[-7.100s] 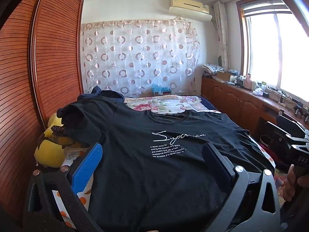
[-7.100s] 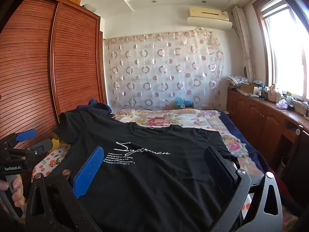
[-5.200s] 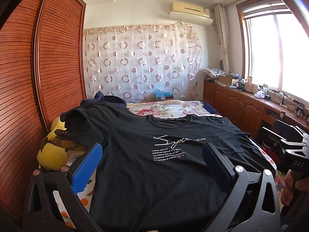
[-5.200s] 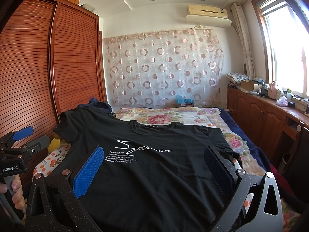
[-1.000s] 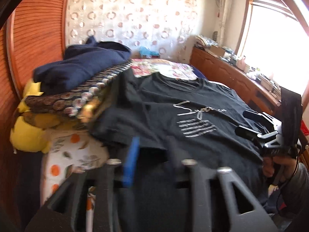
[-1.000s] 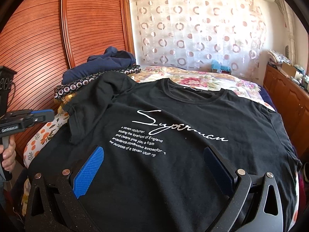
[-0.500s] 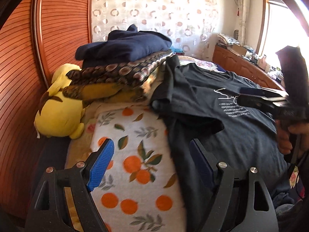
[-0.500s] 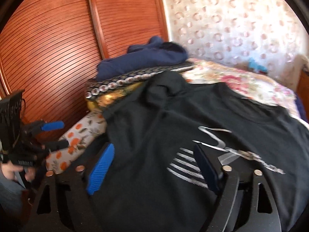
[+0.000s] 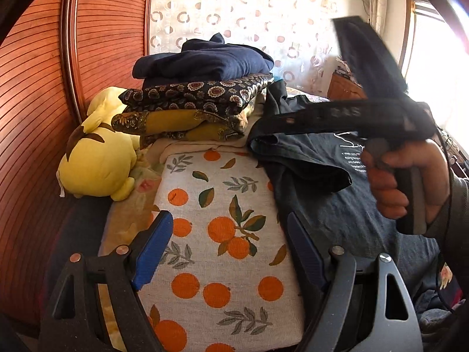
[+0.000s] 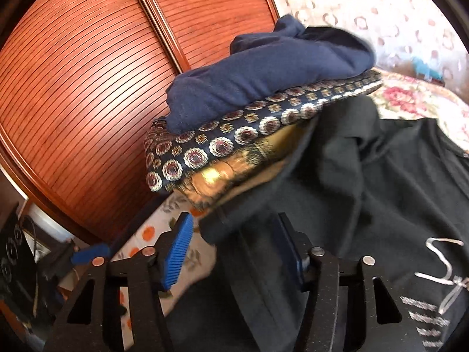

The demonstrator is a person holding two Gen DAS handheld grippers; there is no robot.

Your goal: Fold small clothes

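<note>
A black T-shirt with white lettering lies flat on the bed. Its left sleeve is rumpled against a stack of clothes. In the right wrist view, my right gripper is low over that sleeve. Its jaws are closing, with the sleeve's edge between the blue pads, which are still apart. In the left wrist view, a hand holds the right gripper, which reaches left to the sleeve. My left gripper stands open over the orange-print sheet, just left of the shirt's side edge, holding nothing.
A stack of folded clothes, navy on top of patterned pieces, sits at the shirt's left shoulder. A yellow plush toy lies beside it. Wooden slatted wardrobe doors run close along the left. A curtain and window are behind.
The right gripper has swung left from above the shirt's chest to the left sleeve, and its jaws have narrowed. The left gripper has opened and dropped over the orange-print sheet.
</note>
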